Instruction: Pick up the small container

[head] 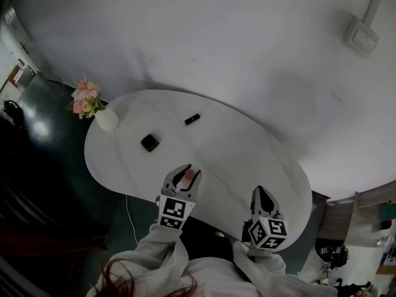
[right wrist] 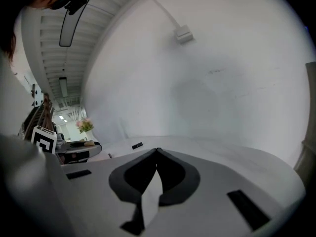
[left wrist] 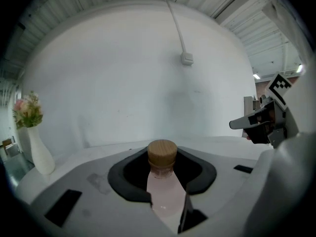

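Pale sleeves (head: 162, 252) are reaching forward from the bottom of the head view, each one ending at a gripper held out over the near edge of the white table (head: 247, 147). Both grippers are pointing ahead and slightly downward. Marker cubes (head: 172, 213) on their backs are showing black-and-white square patterns.

The left gripper (head: 187, 172) is clamping the small container (left wrist: 165, 194), a pink bottle with a tan cap (left wrist: 162, 153). The bottle is lying along the jaws with its cap facing the wall (left wrist: 123, 83), and the pads are pressing its sides. The right gripper (right wrist: 157, 150) is hovering well apart from it, jaws closed tip to tip on nothing.

Farther off, a vase of flowers (head: 105, 119), a black square object (head: 149, 142) and a slim black object (head: 192, 119) are sitting on the table.
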`<state>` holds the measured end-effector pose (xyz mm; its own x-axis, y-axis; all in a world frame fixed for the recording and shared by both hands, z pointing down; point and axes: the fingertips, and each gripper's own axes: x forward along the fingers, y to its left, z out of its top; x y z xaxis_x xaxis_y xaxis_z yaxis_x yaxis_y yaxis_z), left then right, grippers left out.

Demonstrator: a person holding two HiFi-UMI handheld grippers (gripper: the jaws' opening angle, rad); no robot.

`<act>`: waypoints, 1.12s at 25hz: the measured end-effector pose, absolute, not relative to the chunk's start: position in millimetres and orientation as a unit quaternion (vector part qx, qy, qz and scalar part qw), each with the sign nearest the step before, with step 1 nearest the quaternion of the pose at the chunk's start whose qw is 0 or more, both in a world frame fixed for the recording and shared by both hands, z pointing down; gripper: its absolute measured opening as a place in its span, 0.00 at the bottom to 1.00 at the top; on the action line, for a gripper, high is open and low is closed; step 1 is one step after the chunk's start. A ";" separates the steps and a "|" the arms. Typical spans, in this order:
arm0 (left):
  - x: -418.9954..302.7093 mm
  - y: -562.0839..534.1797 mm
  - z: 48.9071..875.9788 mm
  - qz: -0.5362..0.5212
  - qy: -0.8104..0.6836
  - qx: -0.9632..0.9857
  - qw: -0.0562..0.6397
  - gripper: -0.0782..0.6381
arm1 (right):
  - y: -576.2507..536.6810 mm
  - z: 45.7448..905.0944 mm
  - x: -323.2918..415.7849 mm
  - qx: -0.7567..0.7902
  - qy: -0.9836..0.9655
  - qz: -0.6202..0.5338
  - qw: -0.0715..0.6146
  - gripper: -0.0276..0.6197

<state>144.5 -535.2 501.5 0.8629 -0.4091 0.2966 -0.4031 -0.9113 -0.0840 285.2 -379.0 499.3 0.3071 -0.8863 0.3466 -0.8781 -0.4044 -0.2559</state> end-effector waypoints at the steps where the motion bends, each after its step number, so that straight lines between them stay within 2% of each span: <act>1: 136.9 -536.0 500.2 -0.156 0.220 -0.963 0.009 0.28 | -381.2 498.8 282.8 -0.805 0.551 -0.219 0.008 0.12; 14: 40.1 -535.3 501.1 -0.160 0.322 -0.933 -0.014 0.28 | -397.9 491.7 261.6 -0.780 0.598 -0.184 -0.016 0.12; 28: 10.2 -538.4 495.4 -0.153 0.346 -0.926 -0.019 0.28 | -423.0 486.7 233.0 -0.755 0.632 -0.172 -0.030 0.12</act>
